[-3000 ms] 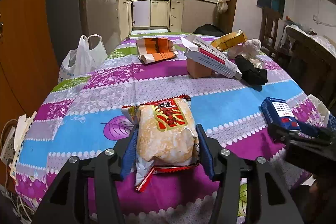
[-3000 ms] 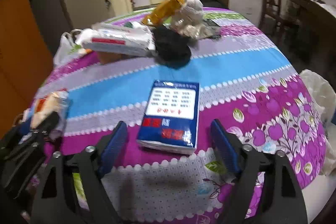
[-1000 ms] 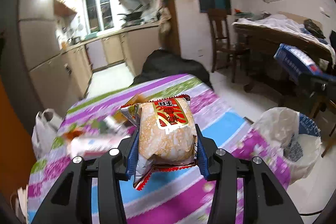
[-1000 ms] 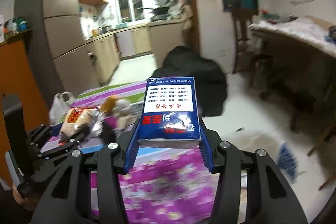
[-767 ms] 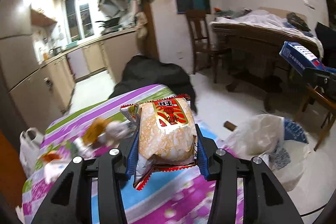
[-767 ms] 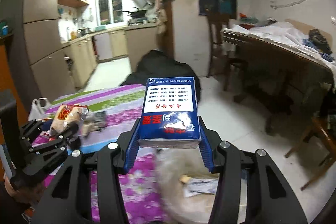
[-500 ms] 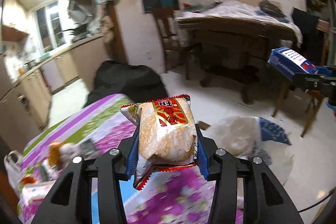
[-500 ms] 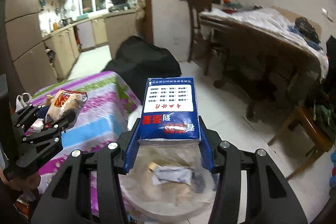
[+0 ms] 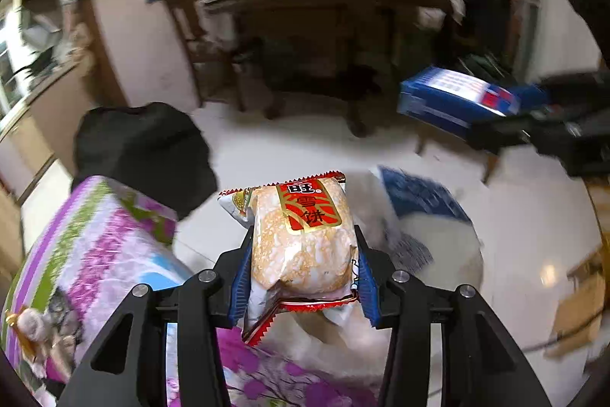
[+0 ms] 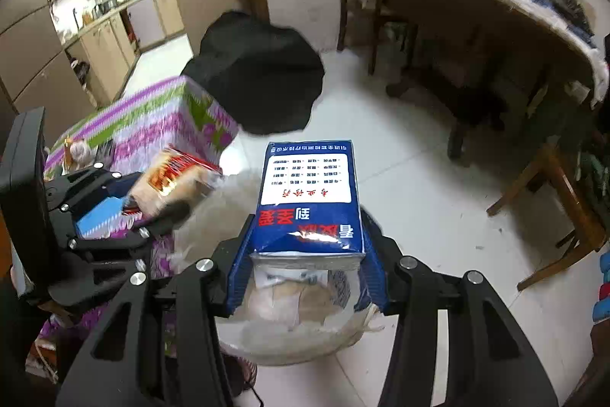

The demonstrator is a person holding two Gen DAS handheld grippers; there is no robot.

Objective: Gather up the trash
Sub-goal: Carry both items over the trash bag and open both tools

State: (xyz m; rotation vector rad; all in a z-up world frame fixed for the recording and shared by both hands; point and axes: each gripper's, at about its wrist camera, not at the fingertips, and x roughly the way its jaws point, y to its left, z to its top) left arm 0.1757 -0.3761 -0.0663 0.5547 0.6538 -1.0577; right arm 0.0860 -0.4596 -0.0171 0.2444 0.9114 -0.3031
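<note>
Two tools, each carrying one piece of trash, and one white plastic bag (image 10: 289, 327) standing open-mouthed on the tiled floor beside the desk (image 10: 152, 121); the desk wears a cloth striped purple, green, blue and white.

The left tool (image 9: 303, 266) pinches one snack packet (image 9: 301, 239) between its blue pads; the packet is a puffed clear wrapper showing pale, speckled rice crackers, with a red and gold label at its far end and a red zigzag seam at each end; it stands lengthwise between the fingers and juts forward past their tips, held in the air over the desk's edge, with the bag's rim just beyond it.

The right tool (image 10: 305, 254) is clamped on one blue box (image 10: 309, 197); the box is flat and rectangular, with a white panel of small print and large red characters on its top face, and a torn white end facing the camera; it lies flat between the pads, reaching out beyond them, directly above the bag's mouth.

Inside the bag, crumpled paper and packaging show, too blurred to count; in the left view the box appears at the right, off the floor.
</note>
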